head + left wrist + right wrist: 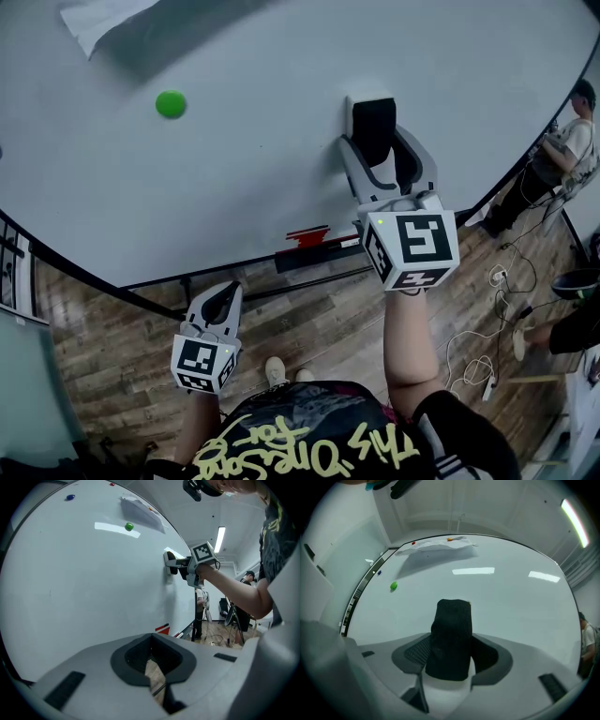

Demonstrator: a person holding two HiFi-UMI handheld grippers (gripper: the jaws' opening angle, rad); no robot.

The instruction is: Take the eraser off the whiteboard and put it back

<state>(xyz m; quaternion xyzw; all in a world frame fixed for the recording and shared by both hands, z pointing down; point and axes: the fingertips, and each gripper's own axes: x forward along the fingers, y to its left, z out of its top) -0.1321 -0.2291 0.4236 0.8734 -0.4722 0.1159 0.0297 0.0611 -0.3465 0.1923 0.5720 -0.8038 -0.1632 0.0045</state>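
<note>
The right gripper (380, 155) is clamping the eraser (373, 127) against the whiteboard (234, 187). The left gripper (222, 298) is hanging closed and empty. The yellow shirt lettering (309, 441) is reading illegibly.

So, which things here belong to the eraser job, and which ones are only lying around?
For the job:
- eraser, gripped in the right tongs
- whiteboard, which it touches

Just around:
- green magnet and paper sheet on the board
- loose cables
- left tongs, shut and holding nothing
</note>
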